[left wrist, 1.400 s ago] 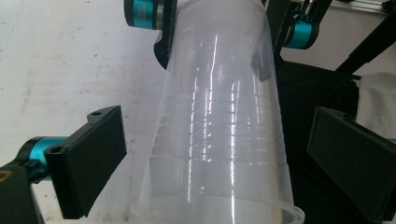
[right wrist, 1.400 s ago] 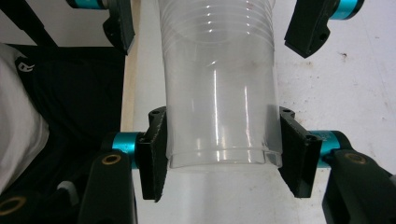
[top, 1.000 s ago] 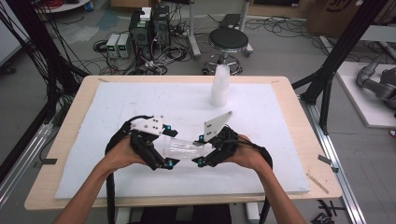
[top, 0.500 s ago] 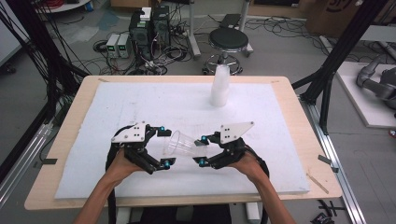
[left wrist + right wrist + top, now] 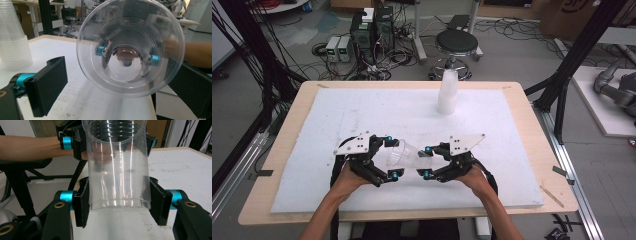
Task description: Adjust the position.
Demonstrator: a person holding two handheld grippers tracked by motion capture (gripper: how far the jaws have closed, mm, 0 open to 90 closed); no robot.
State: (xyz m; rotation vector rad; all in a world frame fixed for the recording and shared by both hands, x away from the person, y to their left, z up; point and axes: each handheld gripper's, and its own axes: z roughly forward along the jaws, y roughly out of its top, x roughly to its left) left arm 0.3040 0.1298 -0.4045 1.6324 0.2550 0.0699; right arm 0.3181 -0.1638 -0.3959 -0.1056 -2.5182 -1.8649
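The table (image 5: 532,130) is a pale wooden rectangle with rounded corners; a white, matte, slightly scuffed pad (image 5: 362,115) covers most of its top. At the far edge of the pad stands a tall stack of cups (image 5: 447,92), translucent and tapering, also seen at the left in my left gripper view (image 5: 13,47).

I hold one two-jaw tool in each hand, both near the front edge of the pad, jaws facing each other. Each is black with teal metal collars and a grey three-cornered plate on top.

My right gripper (image 5: 119,202) is clamped on the base end of a clear plastic cup (image 5: 404,155). Its flat, black, felt-like pads press the cup's wall from both sides. The cup lies on its side between the two tools, above the pad.

My left gripper (image 5: 120,82) has its jaws spread wide, one on each side of the cup's round rim, apart from it and holding nothing.

The cup (image 5: 117,170) is thin, glossy and conical, with fine ribs near the mouth and a circular stepped base (image 5: 126,58).
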